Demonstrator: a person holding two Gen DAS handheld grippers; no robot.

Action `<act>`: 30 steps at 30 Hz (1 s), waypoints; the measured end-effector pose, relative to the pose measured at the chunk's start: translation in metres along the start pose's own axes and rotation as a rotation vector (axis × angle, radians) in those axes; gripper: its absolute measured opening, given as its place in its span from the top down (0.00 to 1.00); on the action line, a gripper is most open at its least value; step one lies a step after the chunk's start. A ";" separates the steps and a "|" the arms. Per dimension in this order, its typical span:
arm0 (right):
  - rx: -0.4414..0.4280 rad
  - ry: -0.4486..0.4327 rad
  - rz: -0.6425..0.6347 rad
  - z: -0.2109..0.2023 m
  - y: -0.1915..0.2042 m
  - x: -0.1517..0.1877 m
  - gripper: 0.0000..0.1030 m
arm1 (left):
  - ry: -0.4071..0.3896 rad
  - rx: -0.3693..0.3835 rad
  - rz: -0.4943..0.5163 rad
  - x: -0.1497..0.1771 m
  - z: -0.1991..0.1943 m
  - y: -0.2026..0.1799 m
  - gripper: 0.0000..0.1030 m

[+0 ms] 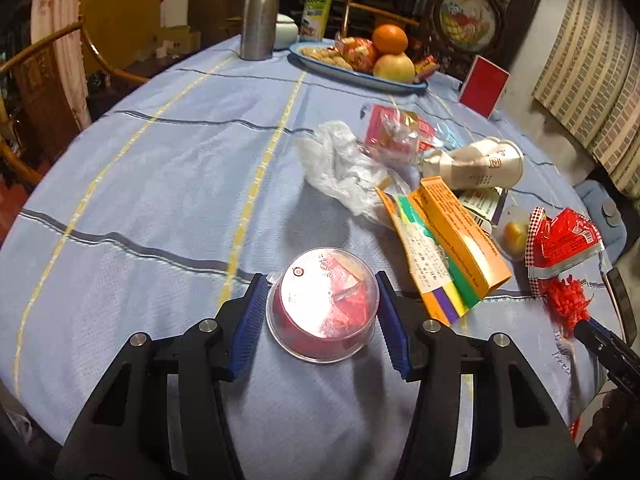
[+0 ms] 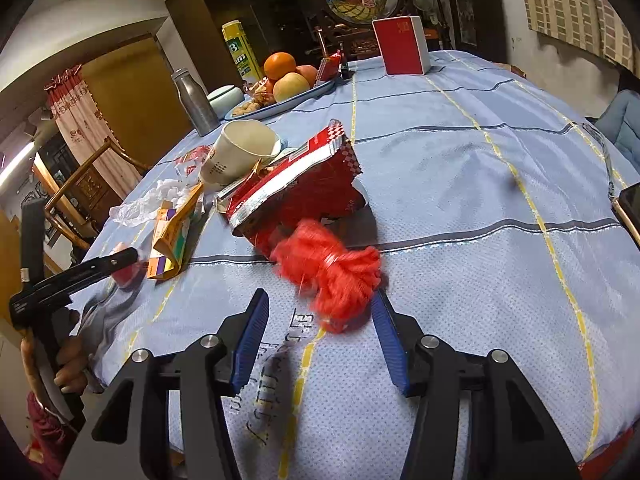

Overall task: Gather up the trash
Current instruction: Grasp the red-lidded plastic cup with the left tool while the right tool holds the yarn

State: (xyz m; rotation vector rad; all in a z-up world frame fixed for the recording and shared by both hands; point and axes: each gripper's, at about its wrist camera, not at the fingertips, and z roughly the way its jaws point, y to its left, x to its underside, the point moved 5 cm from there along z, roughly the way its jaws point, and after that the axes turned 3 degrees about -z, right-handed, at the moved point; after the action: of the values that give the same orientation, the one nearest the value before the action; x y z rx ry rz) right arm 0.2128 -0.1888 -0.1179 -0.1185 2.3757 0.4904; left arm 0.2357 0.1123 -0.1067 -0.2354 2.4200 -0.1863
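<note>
Clear-lidded red tub (image 1: 322, 312) between left gripper (image 1: 322, 314) fingers, lid print unreadable, perhaps gripped.

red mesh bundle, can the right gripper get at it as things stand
Probably yes. The red mesh bundle lies just ahead of the right gripper, whose blue pads flank it without pressing. Nothing lies between; the red wrapper sits behind it.

Pale-blue tablecloth (image 1: 160, 184) with yellow stripes; red mesh (image 2: 332, 276).
</note>
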 end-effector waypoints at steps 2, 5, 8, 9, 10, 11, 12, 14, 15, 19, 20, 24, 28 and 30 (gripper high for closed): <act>0.018 0.007 -0.002 0.005 0.001 -0.001 0.45 | -0.001 -0.003 0.003 0.002 -0.001 0.001 0.48; 0.038 0.007 0.009 0.009 -0.001 -0.005 0.41 | 0.008 -0.005 0.017 0.006 0.002 -0.002 0.48; 0.051 0.012 0.026 0.016 -0.004 -0.014 0.37 | 0.010 -0.009 0.030 0.008 0.005 -0.004 0.47; 0.052 0.022 0.030 0.019 -0.005 -0.014 0.35 | 0.008 -0.019 0.033 0.009 0.006 -0.004 0.47; 0.053 0.031 0.033 0.023 -0.006 -0.015 0.35 | 0.006 -0.027 0.037 0.009 0.006 -0.005 0.47; 0.058 0.023 0.029 0.023 -0.006 -0.017 0.35 | 0.004 -0.035 0.043 0.010 0.006 -0.006 0.47; 0.061 0.022 0.024 0.024 -0.005 -0.017 0.39 | 0.002 -0.039 0.046 0.010 0.006 -0.007 0.47; 0.044 0.018 0.019 0.022 -0.004 -0.016 0.57 | -0.001 -0.041 0.046 0.010 0.006 -0.006 0.47; 0.040 0.011 0.020 0.021 -0.003 -0.015 0.61 | -0.001 -0.033 0.043 0.010 0.006 -0.006 0.47; 0.037 -0.028 0.022 0.006 -0.004 -0.013 0.64 | -0.018 -0.003 0.038 0.011 -0.004 -0.009 0.48; 0.035 -0.034 0.024 0.002 -0.004 -0.013 0.64 | -0.025 -0.001 0.041 0.011 -0.007 -0.011 0.48; 0.028 -0.074 0.024 -0.019 -0.006 -0.012 0.64 | -0.063 0.017 0.060 0.009 -0.027 -0.023 0.48; 0.016 -0.103 0.028 -0.035 -0.009 -0.008 0.64 | -0.087 0.035 0.095 0.010 -0.043 -0.042 0.48; 0.017 -0.120 0.035 -0.046 -0.013 -0.005 0.64 | -0.095 0.045 0.115 0.011 -0.048 -0.053 0.48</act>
State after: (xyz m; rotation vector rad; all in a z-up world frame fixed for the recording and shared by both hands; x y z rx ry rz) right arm 0.1905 -0.2188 -0.0869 -0.0386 2.2670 0.4810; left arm 0.2020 0.0621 -0.0670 -0.0823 2.3250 -0.1733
